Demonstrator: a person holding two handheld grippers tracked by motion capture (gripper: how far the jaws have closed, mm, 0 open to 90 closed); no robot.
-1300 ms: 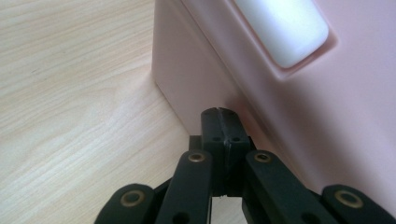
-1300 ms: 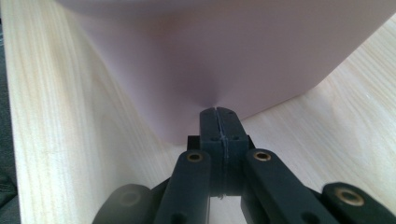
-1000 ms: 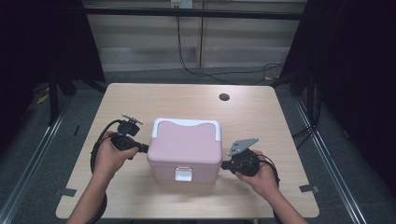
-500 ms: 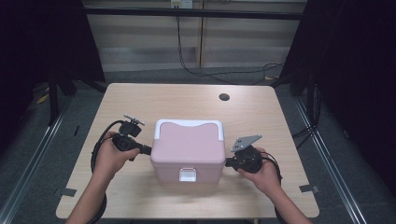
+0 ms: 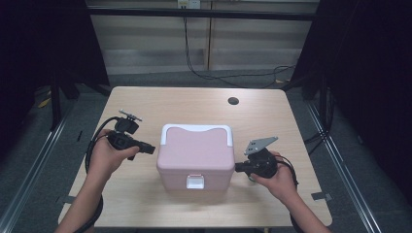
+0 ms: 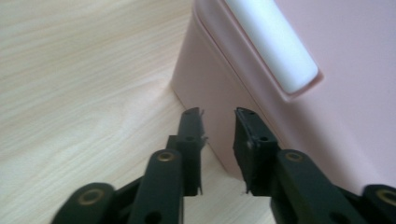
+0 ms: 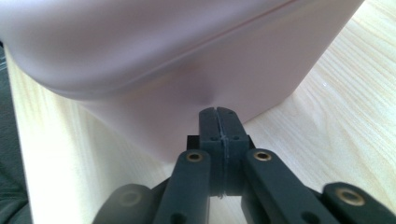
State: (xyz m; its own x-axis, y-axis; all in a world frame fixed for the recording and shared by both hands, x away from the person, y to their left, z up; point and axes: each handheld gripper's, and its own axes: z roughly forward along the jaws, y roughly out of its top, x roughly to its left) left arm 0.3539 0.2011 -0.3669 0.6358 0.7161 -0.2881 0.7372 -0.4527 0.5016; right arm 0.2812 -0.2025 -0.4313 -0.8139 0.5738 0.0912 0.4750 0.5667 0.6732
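Pink cooler box (image 5: 196, 158) flanked by the part-open, just-widened, empty left gripper (image 6: 218, 123) and closed right gripper (image 7: 219, 114); uneven side pushes may skew it.

Each black hand-held gripper (image 5: 145, 147) has brass-ringed screws, a looping cable and apparently a grey plate.

1. The cooler box (image 5: 195, 158) between the two tongs looks like smooth pink plastic with a soft, satiny sheen.
2. Its handle (image 6: 272, 44), just above the left tongs (image 6: 218, 122), is glossy white plastic.
3. Both tongs, including the right tongs (image 7: 219, 112), are matt black plastic with brass-coloured rivets.
4. The tabletop (image 5: 160, 104) under the tongs is pale wood-grain laminate, smooth and matt.
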